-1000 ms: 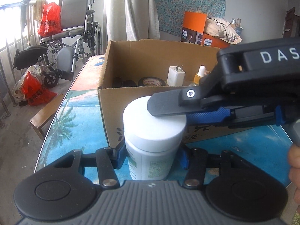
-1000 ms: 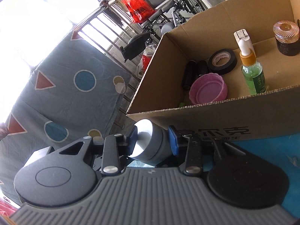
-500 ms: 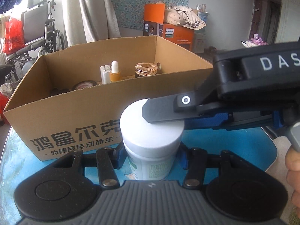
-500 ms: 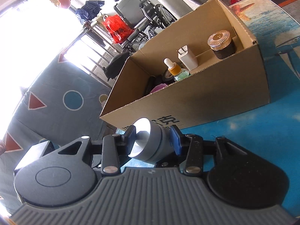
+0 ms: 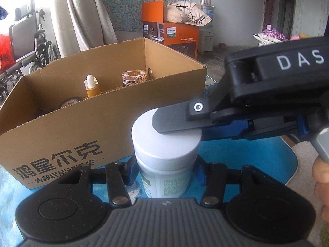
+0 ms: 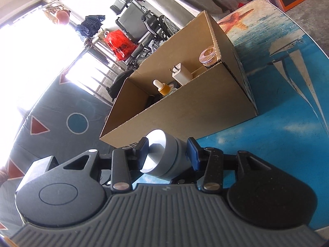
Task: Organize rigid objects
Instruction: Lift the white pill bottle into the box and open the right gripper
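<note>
A white jar (image 5: 164, 177) with a white lid (image 5: 164, 144) stands upright between the blue pads of my left gripper (image 5: 164, 170), which is shut on its body. My right gripper (image 6: 167, 154) comes in from the right in the left wrist view (image 5: 205, 121) and is shut on the jar's lid (image 6: 162, 154). Just behind stands an open cardboard box (image 5: 61, 127) on the blue table. The box holds a dropper bottle (image 5: 91, 86), a gold-lidded jar (image 5: 134, 77), a white plug (image 6: 182, 75) and a tape roll (image 5: 70, 102).
The blue printed table (image 6: 287, 113) extends right of the box. A wheelchair (image 5: 26, 45) and an orange Philips box (image 5: 170, 33) stand on the floor beyond. A patterned blue sheet (image 6: 61, 127) lies to the left in the right wrist view.
Both grippers have swung round with the jar held between them, so the box now shows from its long printed side and sits further off. Neither grip changed.
</note>
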